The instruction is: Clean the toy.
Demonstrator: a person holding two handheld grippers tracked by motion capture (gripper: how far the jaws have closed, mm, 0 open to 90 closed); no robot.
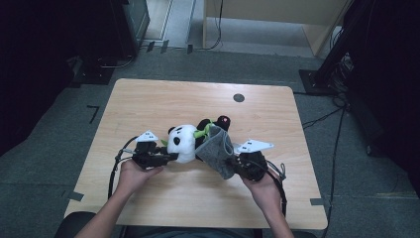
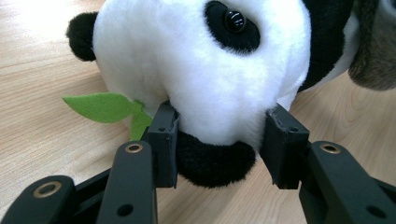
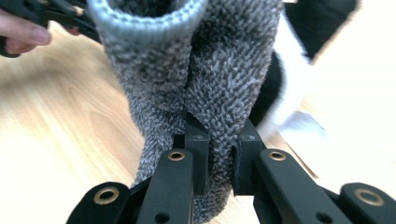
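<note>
At the middle of the high view, the left gripper (image 1: 171, 157) clamps the panda (image 1: 182, 143) by its head to steady it on the table (image 1: 148, 99). The right gripper (image 1: 233, 161) pinches a grey sock (image 1: 216, 148) beside the panda, likely to dress it.

Both forearms enter from bottom edge, bare, angled inward. Left hand (image 1: 132, 173) wraps rear of left gripper (image 1: 171, 156), gripper lying level, pointing right; jaws part-closed, pads pressed on both sides of white plush. Right hand (image 1: 264, 190) holds right gripper (image 1: 229, 163) pointing up-left; jaws nrly together, pinching grey knit fabric. Cables trail back along each wrist.
</note>
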